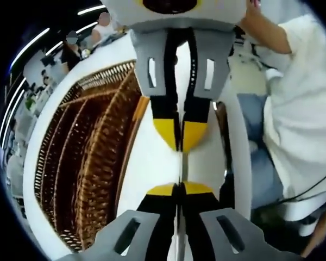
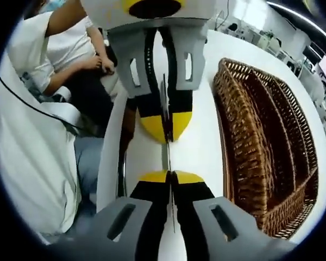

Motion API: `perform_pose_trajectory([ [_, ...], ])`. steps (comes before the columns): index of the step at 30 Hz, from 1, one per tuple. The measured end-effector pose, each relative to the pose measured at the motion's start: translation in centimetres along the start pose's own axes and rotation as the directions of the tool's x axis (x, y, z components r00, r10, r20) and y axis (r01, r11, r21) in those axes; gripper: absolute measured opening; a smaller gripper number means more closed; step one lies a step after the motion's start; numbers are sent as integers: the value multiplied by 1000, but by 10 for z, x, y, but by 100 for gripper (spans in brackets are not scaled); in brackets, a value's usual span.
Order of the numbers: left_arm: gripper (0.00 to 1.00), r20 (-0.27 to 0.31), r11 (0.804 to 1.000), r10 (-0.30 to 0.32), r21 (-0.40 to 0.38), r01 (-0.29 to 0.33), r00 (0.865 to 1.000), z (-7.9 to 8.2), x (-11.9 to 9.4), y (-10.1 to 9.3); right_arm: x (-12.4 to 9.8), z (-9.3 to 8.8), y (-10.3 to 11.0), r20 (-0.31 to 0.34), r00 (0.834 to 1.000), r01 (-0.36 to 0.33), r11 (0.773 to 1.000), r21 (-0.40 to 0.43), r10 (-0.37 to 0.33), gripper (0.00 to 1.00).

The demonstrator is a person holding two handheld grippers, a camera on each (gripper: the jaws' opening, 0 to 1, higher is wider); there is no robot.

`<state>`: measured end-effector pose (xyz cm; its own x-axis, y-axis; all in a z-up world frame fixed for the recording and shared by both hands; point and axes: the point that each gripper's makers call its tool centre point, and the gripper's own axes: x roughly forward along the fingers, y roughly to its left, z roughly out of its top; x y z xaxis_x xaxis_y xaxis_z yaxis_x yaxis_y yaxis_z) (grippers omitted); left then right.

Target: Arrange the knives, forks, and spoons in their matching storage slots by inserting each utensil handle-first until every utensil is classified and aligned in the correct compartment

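Both grippers pinched on one thin utensil, held over the tabletop (image 2: 206,136)

My left gripper (image 1: 180,187) and right gripper (image 2: 170,175) meet nose to nose, jaws closed on a slim metal utensil (image 2: 167,155) spanning between them; its type I cannot tell. The wicker tray (image 2: 261,141) lies just beside, visible slots bare. Sorting looks barely begun. No readable writing.

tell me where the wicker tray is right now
The wicker tray sits on the white table, right of the two facing grippers in the right gripper view. In the left gripper view it lies left of them.
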<state>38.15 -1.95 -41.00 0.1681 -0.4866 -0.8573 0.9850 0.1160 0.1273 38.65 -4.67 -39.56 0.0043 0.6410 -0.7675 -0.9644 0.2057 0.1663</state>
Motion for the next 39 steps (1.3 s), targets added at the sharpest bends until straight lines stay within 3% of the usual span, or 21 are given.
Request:
perform_pose_trajectory([
  [9,3,6,1000,-6,1,6,1000,1,0,1,2,1,2,-7,1000,-3,992,-125,2,2],
  [19,4,10,1000,-3,-16,3,1000,2,1,0,9,-3,9,-50,999,-5,986,-168,-4,1],
  [22,3,4,1000,-5,-17,5,1000,3,1,-1,13,-6,7,-96,994,18,973,-231,-42,1],
  [23,3,-1,1000,-5,-15,5,1000,2,1,0,12,-5,2,-114,990,41,941,-335,-83,1],
  [26,3,2,998,0,-69,0,1000,2,1,1,16,-7,0,-130,989,24,933,-359,-76,1],
  [30,4,-12,998,-2,-65,1,1000,3,2,-2,16,-10,1,-157,983,25,922,-386,-93,1],
  [32,5,-12,998,-2,-63,1,1000,2,2,-1,16,-9,-2,-139,985,34,905,-425,-102,1],
  [34,5,-4,999,-1,-32,1,1000,2,2,-2,17,-8,-1,-133,987,31,908,-418,-95,1],
  [35,4,0,997,16,-72,-16,1000,0,1,1,12,-6,2,-96,994,7,937,-351,-43,1],
  [36,4,5,998,18,-66,-17,1000,0,1,1,10,-4,3,-90,995,4,936,-351,-38,1],
  [37,3,31,1000,10,9,-11,999,0,0,0,7,-1,5,-73,997,-1,937,-350,-26,1],
  [39,3,29,1000,13,-3,-13,999,-1,0,0,7,0,6,-70,997,-4,936,-351,-21,1],
])
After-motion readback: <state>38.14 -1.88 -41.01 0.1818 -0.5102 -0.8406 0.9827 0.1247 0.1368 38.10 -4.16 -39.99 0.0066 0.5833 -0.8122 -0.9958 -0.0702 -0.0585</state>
